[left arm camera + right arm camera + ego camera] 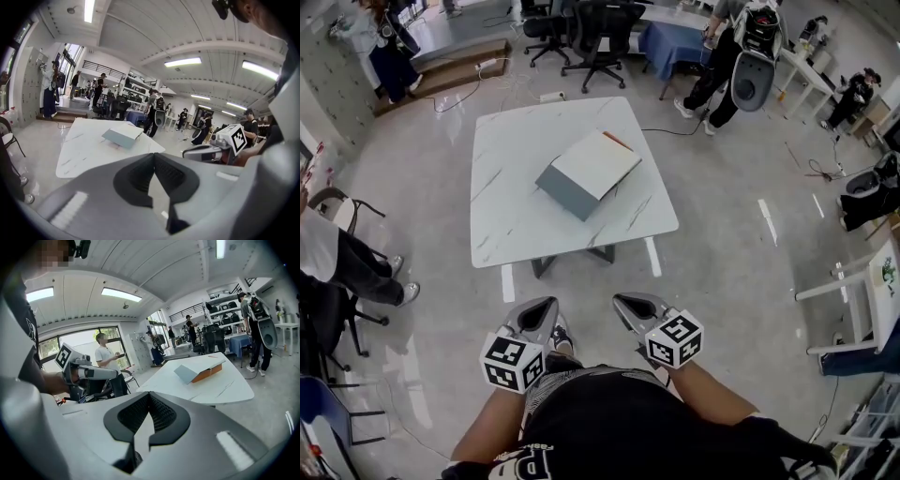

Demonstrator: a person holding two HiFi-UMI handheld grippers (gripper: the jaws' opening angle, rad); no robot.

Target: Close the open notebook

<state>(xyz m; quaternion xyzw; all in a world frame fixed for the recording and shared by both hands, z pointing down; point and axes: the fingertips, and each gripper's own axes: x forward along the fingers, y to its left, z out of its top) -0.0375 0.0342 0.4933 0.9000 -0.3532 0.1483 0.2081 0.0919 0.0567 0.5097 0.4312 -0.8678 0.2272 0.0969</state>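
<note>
A thick notebook (589,173) lies in the middle of the white marble-look table (511,220). Its white page faces up and a grey-blue cover slopes down at its near-left side. It also shows in the left gripper view as the notebook (123,137) and in the right gripper view as the notebook (201,371), there with an orange edge. My left gripper (542,309) and right gripper (628,305) hover close to my body, well short of the table's near edge. Both are shut with nothing between the jaws. The fingertips meet in each gripper's own view, for the left gripper (153,155) and the right gripper (149,394).
Grey floor separates me from the table. A seated person's legs (356,272) and a chair (333,202) are at the left. Office chairs (591,42), a blue-draped table (670,42) and a standing person (727,66) are beyond the table. White furniture (872,300) stands at the right.
</note>
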